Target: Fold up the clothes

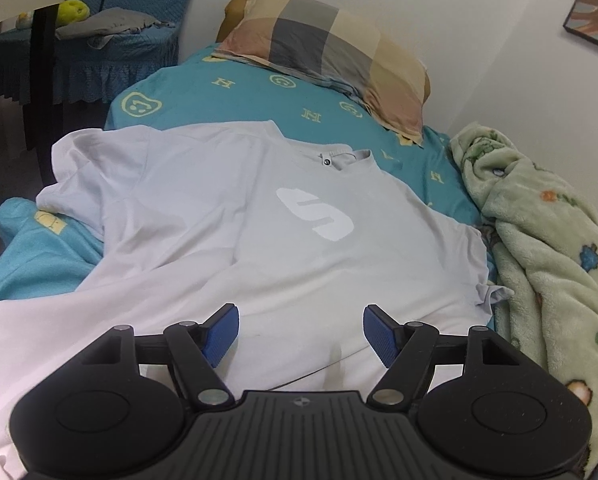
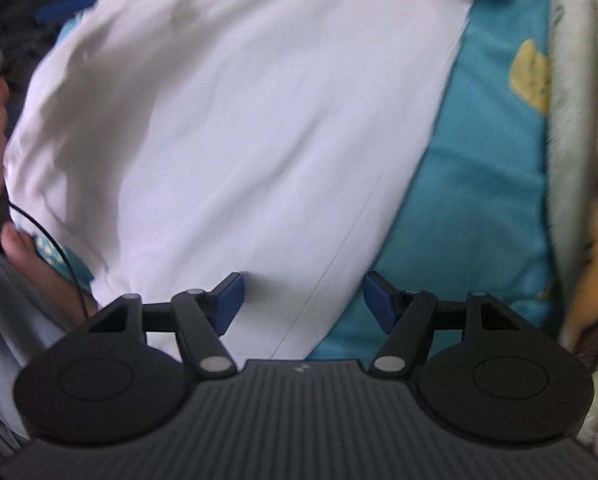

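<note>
Hovering with both pairs of blue-padded fingers spread wide and gripping nothing: left gripper (image 1: 301, 332) poised low over the lower body of the white T-shirt (image 1: 259, 240); right gripper (image 2: 303, 300) straddling the shirt's side edge, one finger over white cloth, the other over the teal bedsheet (image 2: 459, 220). Item: T-shirt, laid front-up and mostly flat on the bed, pale logo (image 1: 317, 212) ahead of the left fingers, collar (image 1: 339, 160) beyond it, one sleeve (image 1: 493, 294) bunched to the right of the fingers, the far-left shoulder draped and rumpled toward the bed's edge. Step, as judged: spreading is about complete and no fold is made yet; the grippers appear placed to take hold for the first one. Next move calls for lowering each pair of fingers onto a single edge of cloth, the right at the side seam just ahead of it, and pinching shirt only, not sheet beneath. Surroundings: checked pillow (image 1: 331, 52) well beyond the collar; green fleece blanket (image 1: 539, 240) heaped to the right, touching the bunched sleeve and crowding that side, likely to snag a fold carried across; a chair with a teal cover (image 1: 111, 32) far left, bearing grey cloth; a framed picture (image 1: 595, 4) on the wall, far right. The right wrist view is motion-blurred; details at its margins cannot be told.
</note>
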